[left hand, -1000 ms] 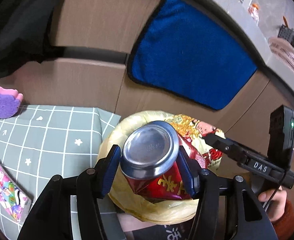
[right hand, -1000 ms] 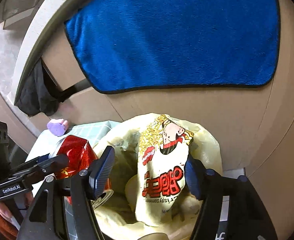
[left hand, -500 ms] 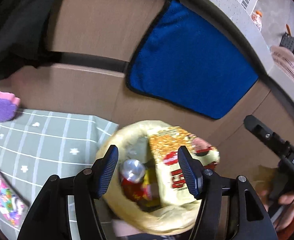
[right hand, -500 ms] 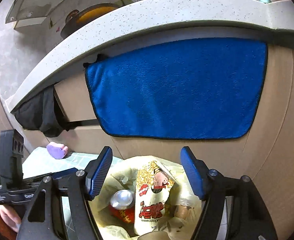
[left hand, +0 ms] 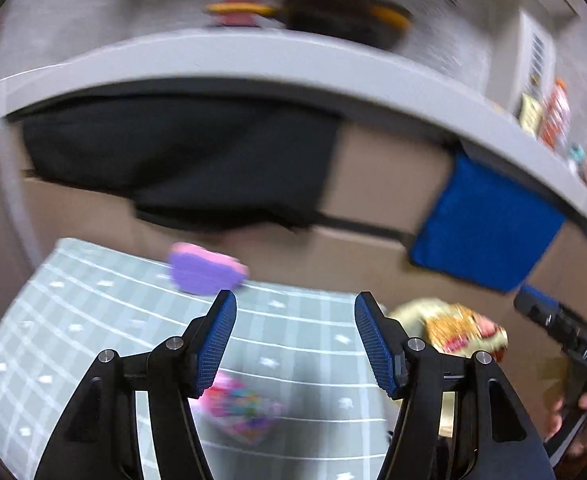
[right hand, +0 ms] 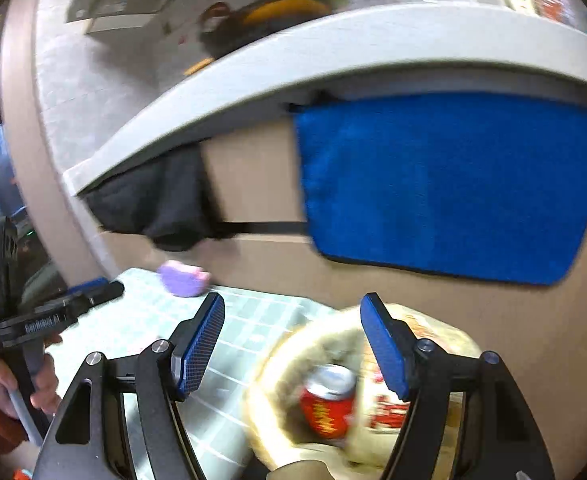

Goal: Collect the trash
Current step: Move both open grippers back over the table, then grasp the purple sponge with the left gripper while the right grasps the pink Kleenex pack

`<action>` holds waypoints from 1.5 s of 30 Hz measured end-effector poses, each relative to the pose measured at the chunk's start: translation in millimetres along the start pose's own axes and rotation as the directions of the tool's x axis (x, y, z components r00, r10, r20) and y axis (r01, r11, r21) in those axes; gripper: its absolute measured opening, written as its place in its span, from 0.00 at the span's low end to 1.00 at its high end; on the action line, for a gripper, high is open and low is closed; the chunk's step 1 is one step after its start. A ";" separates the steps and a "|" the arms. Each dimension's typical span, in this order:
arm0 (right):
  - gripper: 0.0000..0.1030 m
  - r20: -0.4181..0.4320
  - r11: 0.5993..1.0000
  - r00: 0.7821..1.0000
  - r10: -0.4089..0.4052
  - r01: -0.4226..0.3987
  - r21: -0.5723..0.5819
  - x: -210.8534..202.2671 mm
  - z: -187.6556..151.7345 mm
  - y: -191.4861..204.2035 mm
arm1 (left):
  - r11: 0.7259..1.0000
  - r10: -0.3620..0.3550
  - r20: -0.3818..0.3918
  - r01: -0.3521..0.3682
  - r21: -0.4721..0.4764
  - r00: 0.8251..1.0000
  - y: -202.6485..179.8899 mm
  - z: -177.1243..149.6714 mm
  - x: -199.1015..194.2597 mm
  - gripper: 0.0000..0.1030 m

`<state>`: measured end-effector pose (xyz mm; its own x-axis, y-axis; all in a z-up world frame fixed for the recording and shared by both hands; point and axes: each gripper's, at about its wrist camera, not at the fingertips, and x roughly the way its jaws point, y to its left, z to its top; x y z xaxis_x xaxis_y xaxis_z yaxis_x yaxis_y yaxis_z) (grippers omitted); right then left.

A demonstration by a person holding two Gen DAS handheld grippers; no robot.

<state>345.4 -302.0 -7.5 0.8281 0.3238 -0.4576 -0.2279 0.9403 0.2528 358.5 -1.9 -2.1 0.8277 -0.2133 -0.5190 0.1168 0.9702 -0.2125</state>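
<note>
A red can (right hand: 329,404) lies in the yellow-lined bin (right hand: 277,364) beside a snack bag (right hand: 389,408); the bin also shows in the left wrist view (left hand: 405,312) with the snack bag (left hand: 461,332). My left gripper (left hand: 295,340) is open and empty above the green checked cloth (left hand: 93,320), over a pink wrapper (left hand: 241,408). My right gripper (right hand: 293,344) is open and empty above the bin's left rim. The left gripper shows in the right view (right hand: 89,296).
A purple sponge (left hand: 205,272) lies at the cloth's far edge, seen too in the right view (right hand: 181,278). A blue towel (right hand: 453,188) and a black cloth (left hand: 181,160) hang from the counter (left hand: 253,60) behind.
The left gripper let go of the red can into the bin, then swung left over the cloth. Both views rose and are now motion-blurred.
</note>
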 end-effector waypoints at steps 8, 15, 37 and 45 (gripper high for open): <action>0.66 -0.069 0.987 0.987 0.146 -0.150 -0.061 38.9 18.5 87.3 | 0.986 0.143 0.057 -0.137 -0.100 0.988 105.2 16.7 -58.1 0.60; 0.66 -0.177 0.956 0.961 0.211 -0.241 -0.168 98.4 2.3 139.4 | 0.988 0.030 -0.070 -0.040 -0.151 0.997 166.2 -0.9 -12.1 0.59; 0.66 -0.349 0.974 0.912 0.214 -0.224 0.013 165.6 -64.2 48.7 | 0.972 -0.181 -0.206 0.207 0.113 0.962 160.4 30.8 238.3 0.55; 0.66 -0.369 0.970 0.899 0.235 -0.241 0.031 172.7 -68.1 46.0 | 0.929 -0.278 -0.299 0.335 0.158 0.913 151.1 26.7 247.9 0.56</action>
<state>443.1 -195.7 -133.0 0.5021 0.5512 -0.6664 -0.4050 0.8307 0.3820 596.0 94.9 -140.8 0.5589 -0.4989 -0.6624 0.4722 0.8481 -0.2404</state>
